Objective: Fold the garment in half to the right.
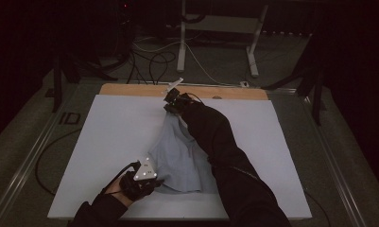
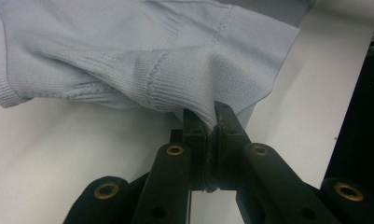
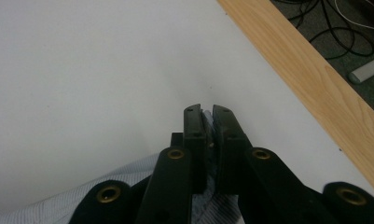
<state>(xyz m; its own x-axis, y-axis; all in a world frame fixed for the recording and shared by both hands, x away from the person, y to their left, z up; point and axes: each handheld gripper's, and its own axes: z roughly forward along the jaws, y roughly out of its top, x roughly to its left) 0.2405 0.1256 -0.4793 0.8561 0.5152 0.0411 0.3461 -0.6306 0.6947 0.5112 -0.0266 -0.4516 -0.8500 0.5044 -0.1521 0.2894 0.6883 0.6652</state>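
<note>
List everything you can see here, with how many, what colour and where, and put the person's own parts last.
knitted garment: one, pale blue, middle of the sheet, pulled between both grippers
sheet: one, white, covering the table
table: one, light wood edge at the far side
cables: several, black and white, on the floor beyond the table
desk frame: one, white, on the floor behind
left gripper: one, black, near corner, shut on the garment's hem
right gripper: one, black, far edge, shut on the garment
sleeves: two, black, entering from the bottom
</note>
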